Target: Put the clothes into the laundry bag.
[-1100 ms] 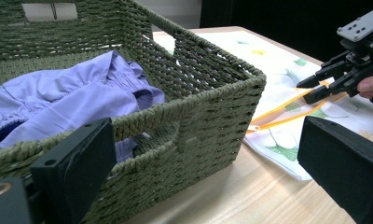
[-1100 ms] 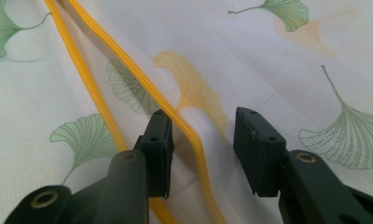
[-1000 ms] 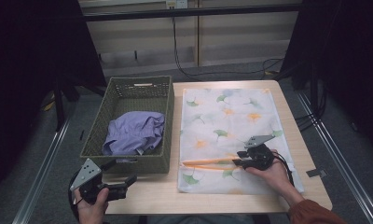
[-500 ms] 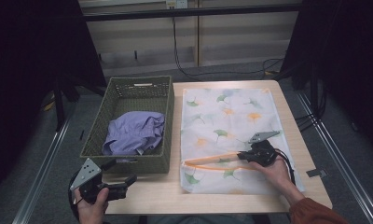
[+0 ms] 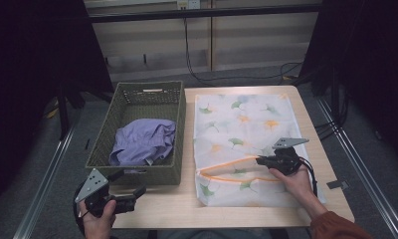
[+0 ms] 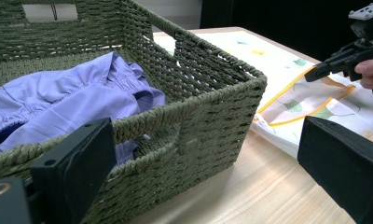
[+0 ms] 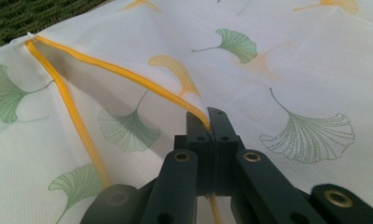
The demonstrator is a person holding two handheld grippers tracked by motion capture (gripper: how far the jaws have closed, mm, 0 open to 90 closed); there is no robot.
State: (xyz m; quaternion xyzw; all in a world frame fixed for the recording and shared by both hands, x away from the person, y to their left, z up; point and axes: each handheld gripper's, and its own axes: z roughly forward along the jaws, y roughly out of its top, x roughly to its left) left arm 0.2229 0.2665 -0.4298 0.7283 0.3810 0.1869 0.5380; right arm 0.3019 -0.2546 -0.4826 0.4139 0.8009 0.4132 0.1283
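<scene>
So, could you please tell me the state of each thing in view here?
Laundry bag: flat on the table, zipper opening lifted apart.
Right gripper: shut on the zipper's upper yellow edge, having just been closing.
Left gripper: open, holding nothing, near the basket's front corner.
Wicker basket: upright, beside the bag.
Purple garment: crumpled inside the basket.

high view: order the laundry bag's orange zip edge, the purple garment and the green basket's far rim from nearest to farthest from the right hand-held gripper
1. Orange zip edge: pinched at the tips of the right hand-held gripper, on the table's right half.
2. Purple garment: left of it, inside the basket.
3. Basket's far rim: farthest, up and left at the basket's back.
</scene>
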